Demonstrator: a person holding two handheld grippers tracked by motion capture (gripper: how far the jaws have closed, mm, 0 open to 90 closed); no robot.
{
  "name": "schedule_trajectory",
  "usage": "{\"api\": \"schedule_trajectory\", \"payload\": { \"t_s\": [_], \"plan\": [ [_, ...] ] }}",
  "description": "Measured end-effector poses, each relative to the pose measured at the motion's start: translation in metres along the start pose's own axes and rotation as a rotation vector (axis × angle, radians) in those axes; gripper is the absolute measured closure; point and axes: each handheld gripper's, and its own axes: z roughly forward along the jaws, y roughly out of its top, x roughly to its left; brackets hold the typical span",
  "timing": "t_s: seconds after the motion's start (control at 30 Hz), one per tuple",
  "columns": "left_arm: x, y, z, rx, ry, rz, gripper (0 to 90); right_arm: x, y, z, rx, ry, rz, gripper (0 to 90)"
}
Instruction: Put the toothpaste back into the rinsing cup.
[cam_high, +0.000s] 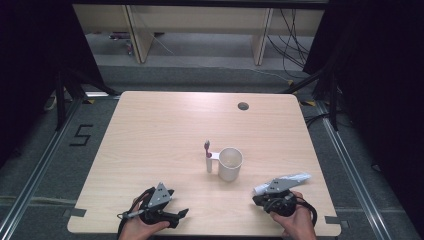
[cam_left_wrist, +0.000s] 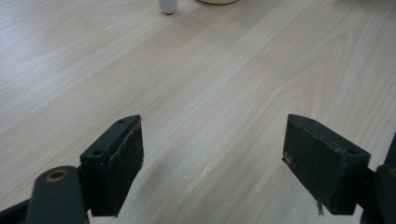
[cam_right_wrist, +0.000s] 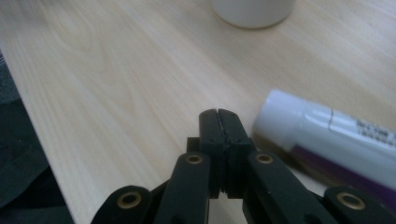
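A white cup (cam_high: 230, 163) stands near the middle of the wooden table (cam_high: 165, 130), with a toothbrush (cam_high: 208, 156) upright just left of it. A white toothpaste tube (cam_high: 287, 181) lies at the front right. My right gripper (cam_high: 256, 198) rests beside the tube's cap end, jaws pressed together with nothing between them; in the right gripper view the tube (cam_right_wrist: 327, 135) lies just right of the gripper (cam_right_wrist: 218, 114) and the cup's base (cam_right_wrist: 252, 11) is ahead. My left gripper (cam_high: 181, 214) sits at the front left, open (cam_left_wrist: 212, 158) over bare wood.
A round cable hole (cam_high: 243, 106) sits near the table's far edge. Beyond the table are wooden furniture legs (cam_high: 137, 35) and loose cables (cam_high: 292, 40) on the floor. Dark curtains flank both sides. A floor marking "5" (cam_high: 81, 135) lies left of the table.
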Motion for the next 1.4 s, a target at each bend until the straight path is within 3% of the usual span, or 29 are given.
{"api": "schedule_trajectory", "payload": {
  "t_s": [0.07, 0.1, 0.13, 0.2, 0.43, 0.47, 0.53, 0.63, 0.77, 0.8, 0.97, 1.07, 1.13, 1.23, 1.27, 1.4],
  "plan": [
    [-0.001, 0.0, 0.0, -0.007, -0.008, -0.005, 19.9, -0.002, -0.006, -0.006, 0.005, 0.003, 0.006, 89.3],
    [-0.001, 0.0, 0.0, -0.007, -0.009, -0.004, 20.0, -0.001, -0.008, -0.009, 0.003, 0.011, 0.047, 89.3],
    [-0.001, 0.0, 0.001, -0.005, -0.009, -0.004, 20.0, -0.001, -0.009, -0.013, -0.005, 0.01, 0.053, 89.3],
    [-0.001, 0.0, 0.002, -0.009, -0.008, -0.002, 20.0, -0.001, -0.007, -0.015, -0.037, -0.008, 0.046, 89.5],
    [-0.002, 0.001, 0.001, -0.006, -0.014, 0.001, 20.2, -0.006, -0.007, -0.016, -0.029, -0.014, 0.028, 89.5],
    [-0.002, 0.001, 0.003, -0.018, -0.018, -0.006, 20.1, -0.006, -0.008, -0.017, -0.021, -0.017, 0.052, 89.4],
    [0.0, 0.001, 0.001, 0.007, -0.006, 0.015, 20.1, -0.009, -0.01, -0.019, -0.022, -0.019, 0.06, 89.3],
    [-0.002, 0.001, 0.002, -0.004, -0.011, 0.002, 20.2, -0.011, -0.012, -0.022, -0.032, -0.035, 0.092, 89.3],
    [-0.002, 0.001, 0.002, -0.004, -0.013, 0.002, 20.1, -0.016, -0.012, -0.025, -0.048, -0.042, 0.086, 89.5],
    [-0.002, 0.002, 0.002, -0.005, -0.012, 0.002, 20.1, -0.014, -0.011, -0.025, -0.049, -0.055, 0.116, 89.5],
    [-0.002, 0.002, 0.002, -0.004, -0.013, 0.001, 20.1, -0.02, -0.005, -0.023, -0.073, -0.067, 0.083, 89.5],
    [-0.002, 0.002, 0.003, -0.001, -0.011, 0.003, 20.2, -0.019, 0.003, -0.017, -0.07, -0.073, 0.095, 89.6],
    [-0.002, 0.002, 0.003, -0.003, -0.017, 0.006, 20.1, -0.021, 0.009, -0.012, -0.066, -0.081, 0.064, 89.9],
    [-0.002, 0.002, 0.003, -0.001, -0.018, 0.007, 20.1, -0.019, 0.017, -0.004, -0.055, -0.089, 0.08, 90.0],
    [-0.002, 0.002, 0.003, -0.003, -0.017, 0.007, 20.2, -0.022, 0.02, -0.001, -0.067, -0.105, 0.046, 90.0],
    [-0.002, 0.002, 0.003, -0.003, -0.019, 0.008, 20.1, -0.025, 0.025, 0.008, -0.03, -0.115, 0.051, 90.0]
  ]
}}
